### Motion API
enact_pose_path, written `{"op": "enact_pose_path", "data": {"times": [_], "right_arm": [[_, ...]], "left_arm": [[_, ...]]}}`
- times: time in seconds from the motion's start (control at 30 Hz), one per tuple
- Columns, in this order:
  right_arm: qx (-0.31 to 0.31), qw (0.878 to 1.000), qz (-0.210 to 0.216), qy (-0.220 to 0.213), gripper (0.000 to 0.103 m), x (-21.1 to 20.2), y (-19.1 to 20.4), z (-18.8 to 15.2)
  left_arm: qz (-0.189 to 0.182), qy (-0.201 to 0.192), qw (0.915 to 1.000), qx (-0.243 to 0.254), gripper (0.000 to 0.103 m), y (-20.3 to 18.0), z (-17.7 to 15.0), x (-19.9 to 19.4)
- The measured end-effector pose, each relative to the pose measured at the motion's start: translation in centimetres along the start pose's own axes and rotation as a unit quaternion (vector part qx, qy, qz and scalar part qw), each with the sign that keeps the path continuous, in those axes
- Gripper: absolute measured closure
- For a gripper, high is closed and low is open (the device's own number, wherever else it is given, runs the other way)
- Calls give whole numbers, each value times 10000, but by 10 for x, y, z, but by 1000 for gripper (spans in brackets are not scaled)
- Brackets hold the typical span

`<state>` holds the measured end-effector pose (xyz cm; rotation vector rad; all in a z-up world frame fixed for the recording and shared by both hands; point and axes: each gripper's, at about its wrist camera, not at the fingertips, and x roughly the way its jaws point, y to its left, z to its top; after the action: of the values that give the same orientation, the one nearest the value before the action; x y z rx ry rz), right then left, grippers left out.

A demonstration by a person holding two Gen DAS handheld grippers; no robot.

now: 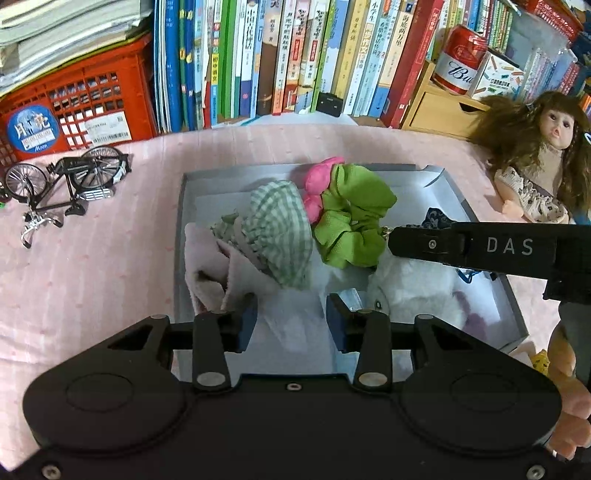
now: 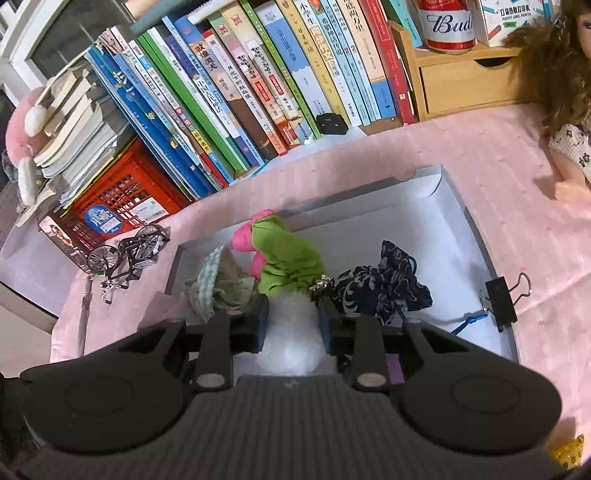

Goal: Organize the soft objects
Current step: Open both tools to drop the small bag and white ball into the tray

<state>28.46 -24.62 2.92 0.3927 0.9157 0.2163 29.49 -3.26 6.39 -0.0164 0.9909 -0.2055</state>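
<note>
Light: bright, even, soft; no single source can be made out.
Shadows: faint, short, under the bicycle (image 1: 66, 188) and inside the box (image 1: 476, 236).
Glare: mild sheen on the can (image 2: 448, 24).
Focus: centre sharp; white plush (image 2: 291, 339) washed out, nearly featureless.
Distortion: strong fisheye; books (image 2: 236, 99) lean and bend toward the frame edges, corners dark.

We found the box (image 1: 181, 236) on the bed (image 1: 92, 258), near its back edge. In the box: scrunchie (image 1: 351, 218) mid-box, checked cloth (image 1: 280, 229) to its left, patterned pouch (image 2: 384, 284) to its right, plush toy (image 1: 413, 288) in front. Model bicycle (image 1: 66, 184) lay left of the box, doll (image 1: 535, 162) right, books (image 1: 277, 55) behind.
</note>
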Motion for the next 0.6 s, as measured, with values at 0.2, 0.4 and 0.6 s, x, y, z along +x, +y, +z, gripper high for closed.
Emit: {"op": "enact_pose_path", "data": {"times": [0.2, 0.4, 0.6], "right_arm": [[-155, 9996, 84, -207, 65, -19, 3, -1], [-430, 9980, 136, -450, 52, -43, 5, -9], [-687, 9947, 229, -725, 47, -72, 5, -21]], "left_arm": [[41, -257, 9996, 81, 50, -3, -2, -17], [-5, -485, 9987, 151, 43, -8, -8, -38], [-112, -789, 9963, 334, 41, -20, -19, -62]]}}
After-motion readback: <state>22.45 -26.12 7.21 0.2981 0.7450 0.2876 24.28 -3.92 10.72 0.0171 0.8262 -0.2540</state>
